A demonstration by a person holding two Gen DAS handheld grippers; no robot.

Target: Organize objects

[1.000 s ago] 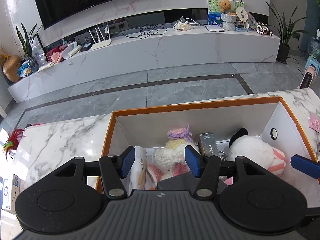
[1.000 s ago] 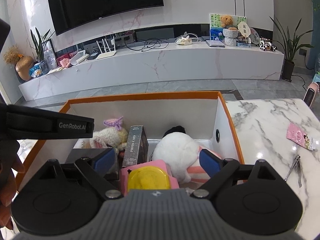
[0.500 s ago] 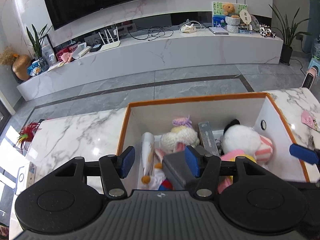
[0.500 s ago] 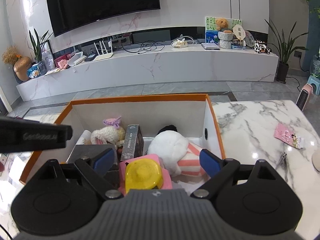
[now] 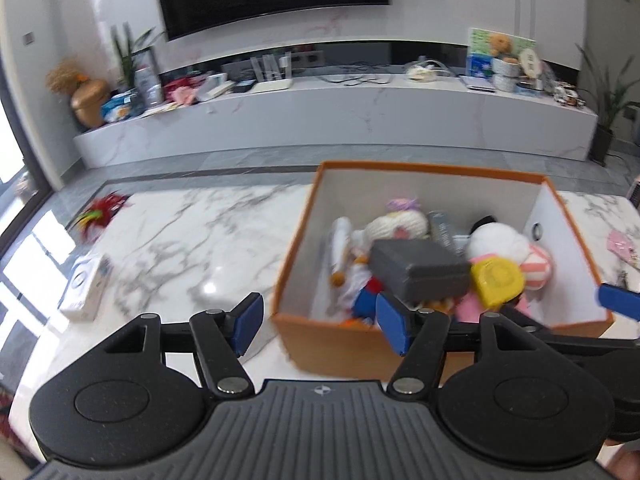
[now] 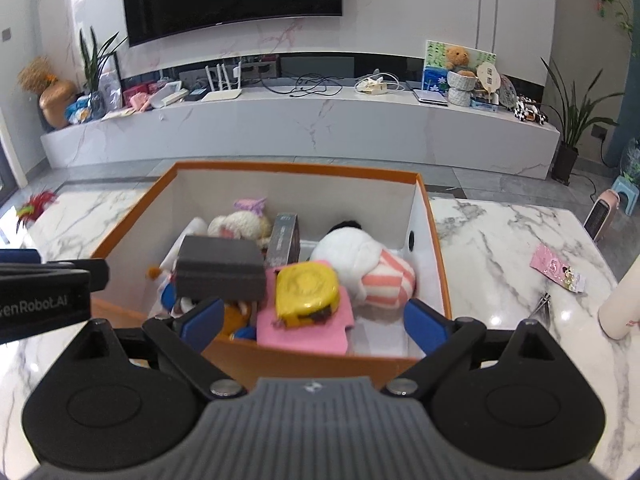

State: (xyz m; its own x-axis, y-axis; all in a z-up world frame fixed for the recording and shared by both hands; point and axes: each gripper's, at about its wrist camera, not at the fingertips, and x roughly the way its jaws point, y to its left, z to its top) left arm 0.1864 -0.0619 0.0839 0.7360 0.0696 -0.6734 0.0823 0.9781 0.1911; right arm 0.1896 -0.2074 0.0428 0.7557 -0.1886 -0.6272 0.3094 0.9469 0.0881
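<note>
An orange box (image 5: pixel 308 220) (image 6: pixel 436 248) with white inner walls stands on the marble table. In it lie a grey case (image 5: pixel 420 270) (image 6: pixel 220 266), a yellow round tape (image 5: pixel 498 278) (image 6: pixel 306 290) on a pink item (image 6: pixel 304 326), a white plush with pink stripes (image 6: pixel 368 264), a crocheted doll (image 6: pixel 240 224) and a dark card box (image 6: pixel 285 234). My left gripper (image 5: pixel 318 326) is open and empty, above the box's near left corner. My right gripper (image 6: pixel 314 322) is open and empty, above the box's near edge.
On the table left of the box lie a white packet (image 5: pixel 86 286) and a red feather toy (image 5: pixel 102 210). Right of the box lie a pink card (image 6: pixel 558 274), nail clippers (image 6: pixel 540 306) and a cream cylinder (image 6: pixel 622 306). A TV bench stands beyond.
Both grippers have pulled back and up out of the box, the left one also shifting left. The grey case now lies in the box, free of the left gripper.
</note>
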